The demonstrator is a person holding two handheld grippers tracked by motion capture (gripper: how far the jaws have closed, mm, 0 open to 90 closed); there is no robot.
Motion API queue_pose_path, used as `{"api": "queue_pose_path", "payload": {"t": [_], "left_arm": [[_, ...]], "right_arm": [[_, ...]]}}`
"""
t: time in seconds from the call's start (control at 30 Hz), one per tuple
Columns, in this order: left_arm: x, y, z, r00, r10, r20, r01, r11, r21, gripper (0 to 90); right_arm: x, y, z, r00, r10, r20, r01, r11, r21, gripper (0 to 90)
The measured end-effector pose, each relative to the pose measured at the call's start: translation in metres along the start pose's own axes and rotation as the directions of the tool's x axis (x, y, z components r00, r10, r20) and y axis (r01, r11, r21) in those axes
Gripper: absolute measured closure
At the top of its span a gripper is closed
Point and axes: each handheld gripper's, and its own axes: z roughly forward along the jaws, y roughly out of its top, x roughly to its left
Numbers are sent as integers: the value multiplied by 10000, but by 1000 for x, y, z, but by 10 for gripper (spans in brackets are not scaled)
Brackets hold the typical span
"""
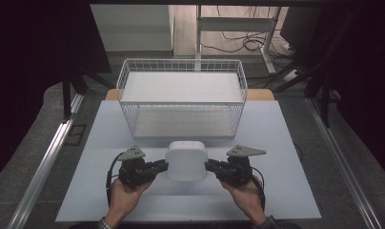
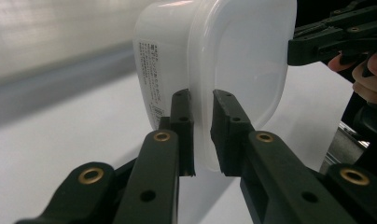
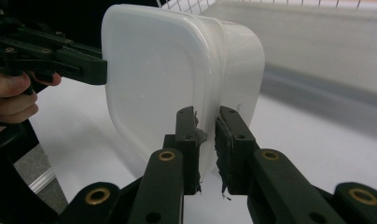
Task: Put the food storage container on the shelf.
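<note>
White plastic container (image 1: 186, 161) is held at the near-centre of the table (image 1: 286, 143), gripped on both sides at once. Lid rim is pinched at 9 o'clock by the left gripper (image 1: 158, 166) and at 3 o'clock by the right gripper (image 1: 213, 166). In the left gripper view the container (image 2: 214, 70) is seen with its rim clamped between the jaws, and a printed label (image 2: 151, 79) is seen on its side wall. In the right gripper view the rim of the container (image 3: 177, 84) is likewise clenched, with the worn pads (image 3: 196, 135) pressed against it. So: both grippers closed on the container, neither released.

Whether it is lifted clear of the table cannot be told from above; in the gripper views it appears slightly raised.

The two-sided rim grip is judged to be chosen because the body is too wide for one jaw span, and opposed holds keep it level.

A white wire basket (image 1: 181, 98) stands at 12 o'clock, just beyond the container, open at the top; it is judged the likely destination. Hands (image 1: 126, 193) are placed at 6 o'clock, behind the grippers.

Risk: the thin rim may flex or slip if the two sides are not moved together.
</note>
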Motion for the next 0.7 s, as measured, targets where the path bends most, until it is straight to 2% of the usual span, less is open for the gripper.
{"api": "queue_pose_path", "payload": {"t": [0.3, 0.53, 0.7], "left_arm": [[7, 30, -9, 9999, 125, 9, -124, 9989, -445, 797], [12, 49, -13, 9999, 154, -59, -157, 9977, -658, 797], [16, 65, -15, 9997, 227, -125, -236, 9967, -771, 798]], "right_arm": [[-3, 35, -4, 9992, -405, 18, 405, 9986, -342, 791], [-10, 58, -3, 9981, -569, -242, 554, 9968, -578, 792], [-11, 74, -4, 9972, -731, -121, 720, 9946, -751, 793]]}}
